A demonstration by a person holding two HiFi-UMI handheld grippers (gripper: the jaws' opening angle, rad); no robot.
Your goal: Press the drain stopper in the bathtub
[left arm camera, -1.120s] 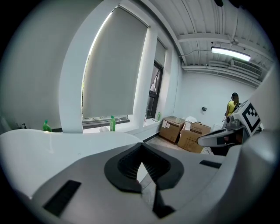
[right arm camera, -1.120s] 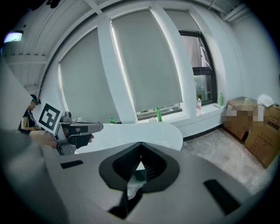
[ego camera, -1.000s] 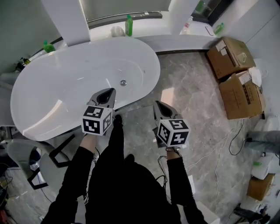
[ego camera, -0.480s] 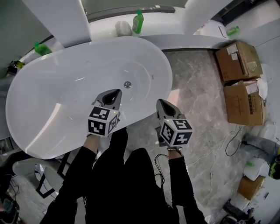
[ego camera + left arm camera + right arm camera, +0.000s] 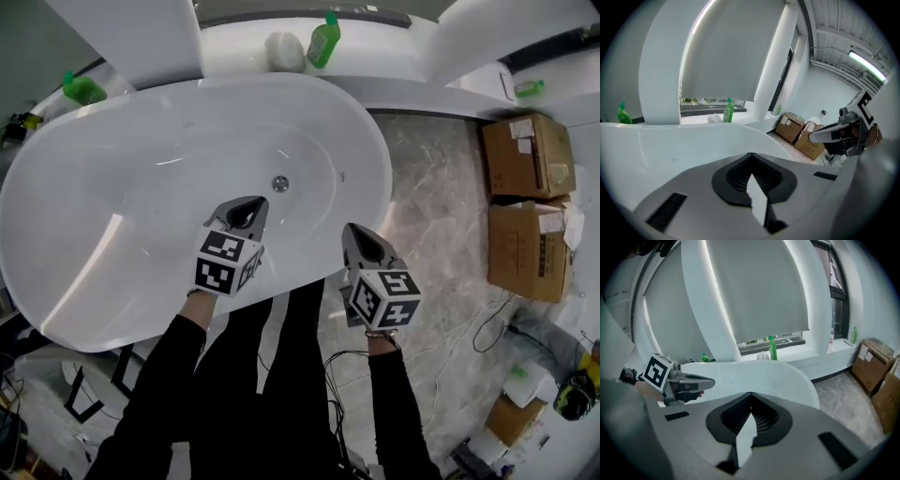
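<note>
A white oval bathtub [image 5: 112,281] fills the left of the head view. Its small round metal drain stopper [image 5: 279,184] sits on the tub floor, right of centre. My left gripper [image 5: 249,207] hangs over the tub's inside, just short of the stopper on my side and a little left of it, jaws shut and empty. In its own view the left gripper [image 5: 750,156] points across the tub rim [image 5: 693,136]; the stopper is hidden there. My right gripper [image 5: 355,232] is held outside the tub, over its near right rim, also shut and empty. The right gripper [image 5: 750,394] faces the tub.
Green bottles [image 5: 324,39] [image 5: 82,89] and a white lump [image 5: 284,49] stand on the ledge behind the tub. Two cardboard boxes [image 5: 527,155] [image 5: 530,248] lie on the marble floor [image 5: 441,216] at right. Cables [image 5: 487,323] trail near my feet.
I have stepped closer to the tub. The left gripper moved from the near rim to over the tub's inside, nearer the stopper. Both grippers stayed shut.
</note>
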